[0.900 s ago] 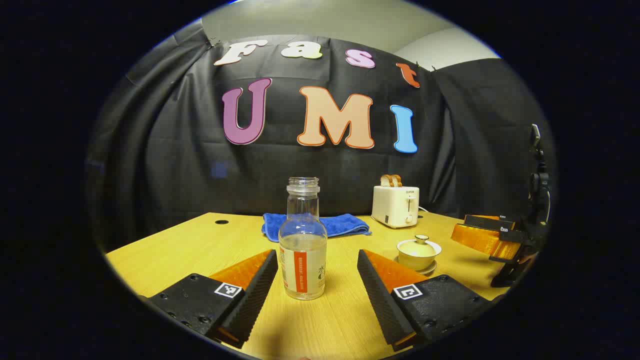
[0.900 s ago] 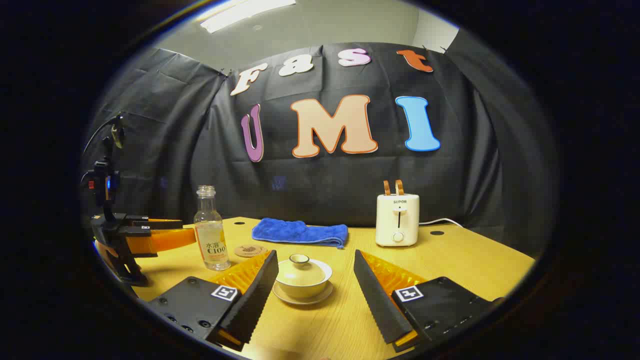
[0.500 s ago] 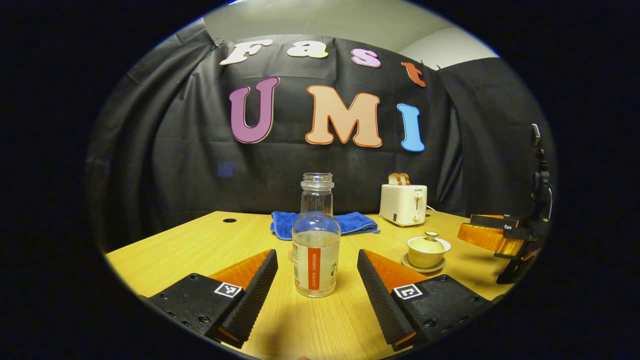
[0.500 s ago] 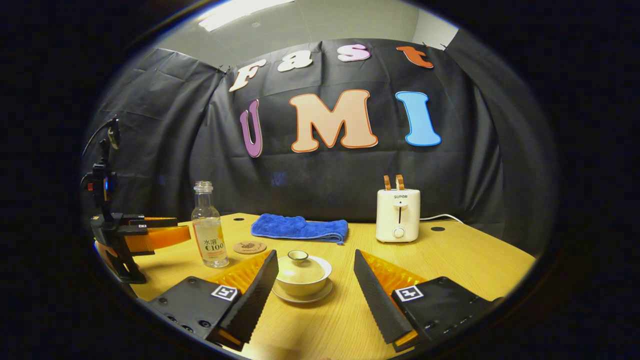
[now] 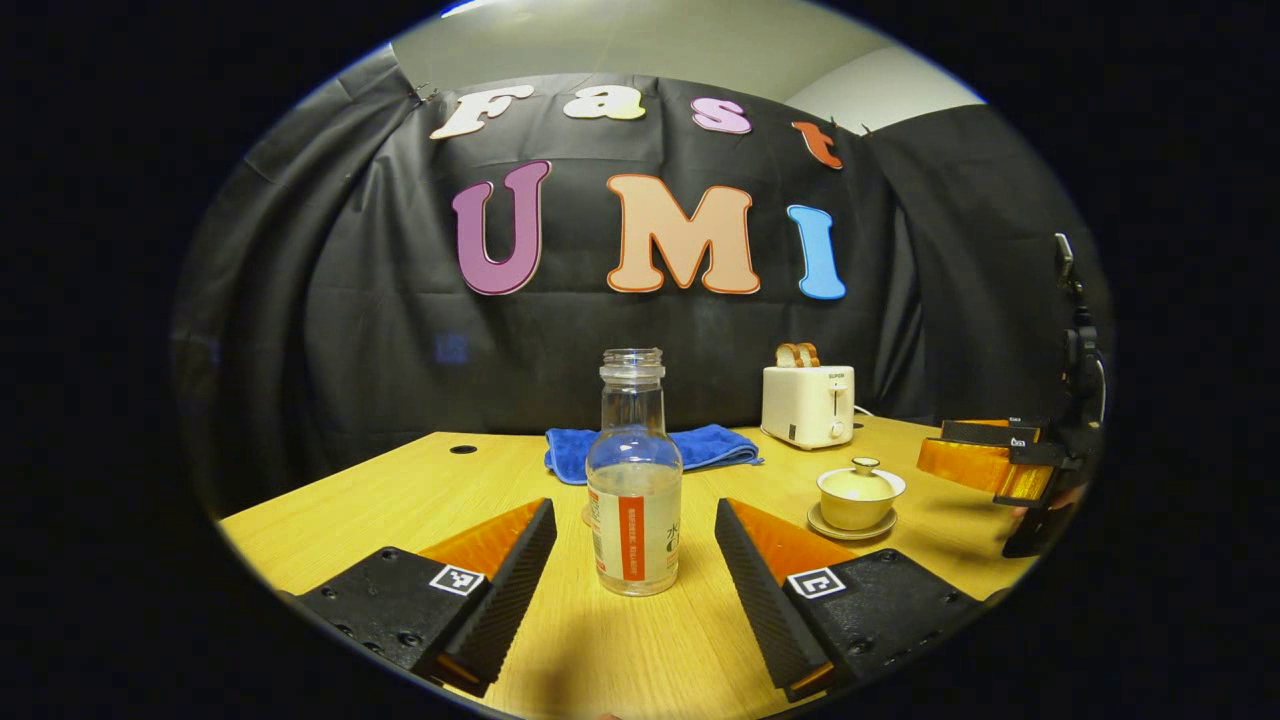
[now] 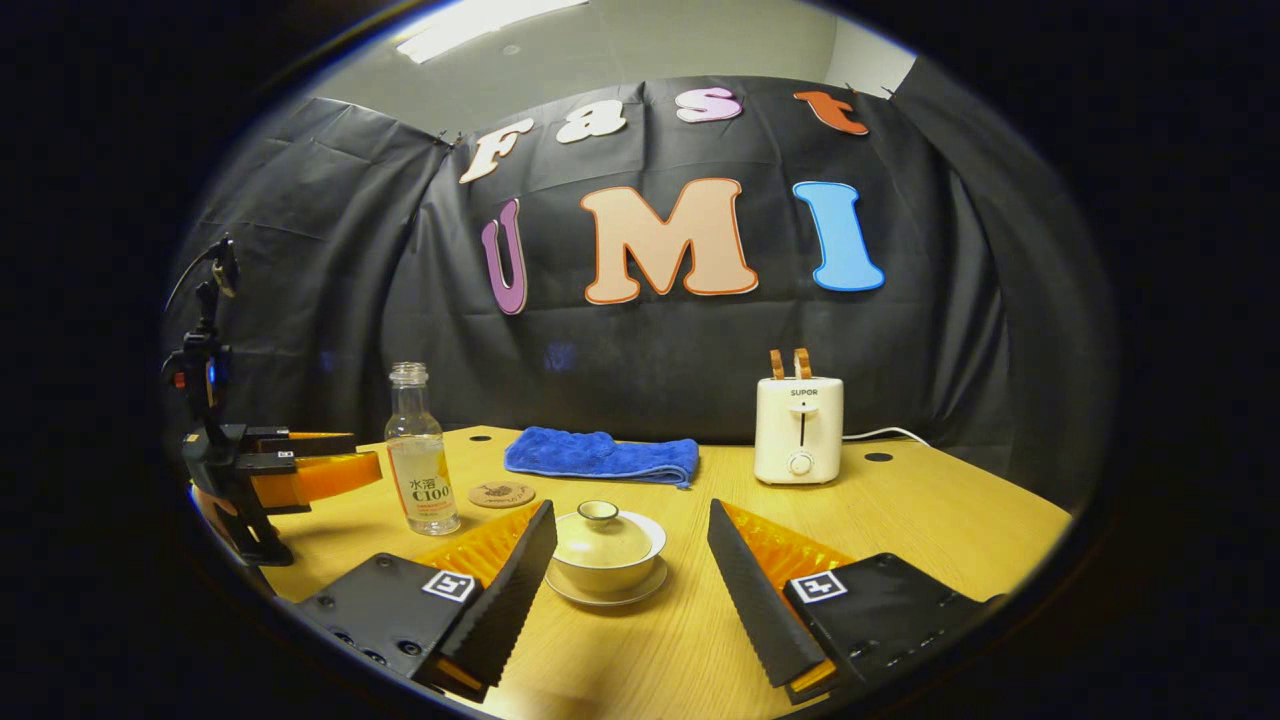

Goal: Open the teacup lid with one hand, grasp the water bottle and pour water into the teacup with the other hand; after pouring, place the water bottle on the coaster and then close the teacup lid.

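Between the left gripper's (image 5: 632, 560) wide-open, empty fingers stands the water bottle (image 5: 634, 500), untouched.

1. My water bottle (image 5: 634, 478) hides most of the coaster (image 5: 585, 513) in the left gripper view.
2. Bottle also covers the blue towel's (image 5: 712, 446) middle.
3. My right gripper (image 5: 1005, 468) is cut off at the edge there.

The water bottle (image 5: 634, 500) is clear glass with a white label crossed by an orange vertical stripe. At its two o'clock, the teacup (image 5: 860, 495) with its lid and saucer is pale cream. The left gripper (image 5: 635, 570) has black ribbed fingers backed in orange, each carrying a black-and-white square marker. The table (image 5: 400, 500) is yellow wood grain. The towel (image 5: 705, 447) is blue, the toaster (image 5: 808, 405) cream-white, the coaster (image 6: 500, 494) tan.
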